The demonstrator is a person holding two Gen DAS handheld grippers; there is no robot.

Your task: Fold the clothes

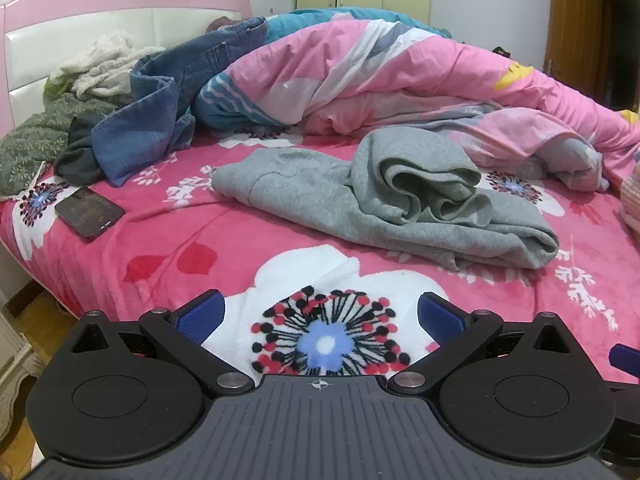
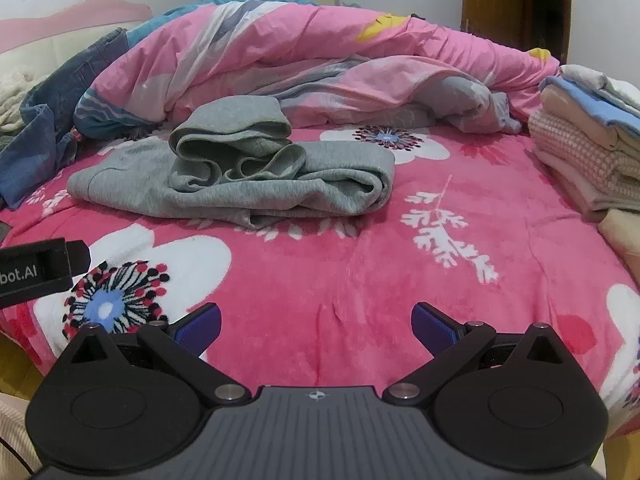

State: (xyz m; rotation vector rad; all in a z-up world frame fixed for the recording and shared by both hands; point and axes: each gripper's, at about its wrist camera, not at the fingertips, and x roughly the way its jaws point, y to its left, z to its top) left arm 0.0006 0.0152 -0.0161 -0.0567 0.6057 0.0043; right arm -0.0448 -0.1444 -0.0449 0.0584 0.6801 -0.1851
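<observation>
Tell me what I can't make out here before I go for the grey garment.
- Grey garment: bunched and part folded in both views; its own folds hide sleeves and underside.
- Folded stack: cut off by the right edge in the right wrist view, so item count is unclear.
- Jeans: partly under the pink quilt in the left wrist view.
- Phone: screen too dark to read.

Open blanket (image 2: 340, 280) along near edge of bed, nothing lying between that edge and grey garment (image 2: 240, 176). Far edge walled by bunched pink duvet (image 2: 320, 60). Left edge crowded: jeans (image 1: 160, 112), dark phone (image 1: 89, 211). Right edge blocked by folded stack (image 2: 588, 152). Bare strip between garment and stack.
</observation>
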